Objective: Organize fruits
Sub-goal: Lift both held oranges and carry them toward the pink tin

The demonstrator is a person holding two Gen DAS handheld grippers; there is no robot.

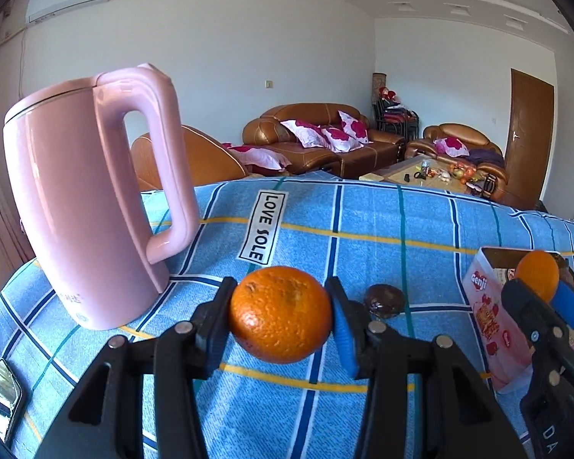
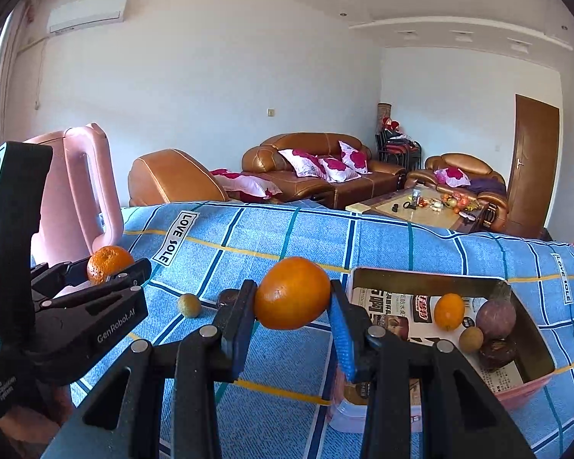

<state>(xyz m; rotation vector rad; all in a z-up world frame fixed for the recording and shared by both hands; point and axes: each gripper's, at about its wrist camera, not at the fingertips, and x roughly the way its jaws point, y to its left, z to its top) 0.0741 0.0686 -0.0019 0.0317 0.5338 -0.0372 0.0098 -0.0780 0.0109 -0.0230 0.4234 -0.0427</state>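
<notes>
Beside the open box [image 2: 532, 355] on the blue checked cloth [image 2: 287, 229], two grippers each clench one orange. The left gripper [image 1: 281, 315] pinches a dimpled, round orange [image 1: 280, 313] between its fingers, above the cloth left of the box. The right gripper [image 2: 292, 298] grips a smoother orange [image 2: 291, 292] just left of the box. Inside the box lie four fruits: one small orange, one purple, one yellowish, one dark and wrinkled. Left of the box on the cloth sit two loose fruits and a glossy pink kettle [image 1: 84, 199].
</notes>
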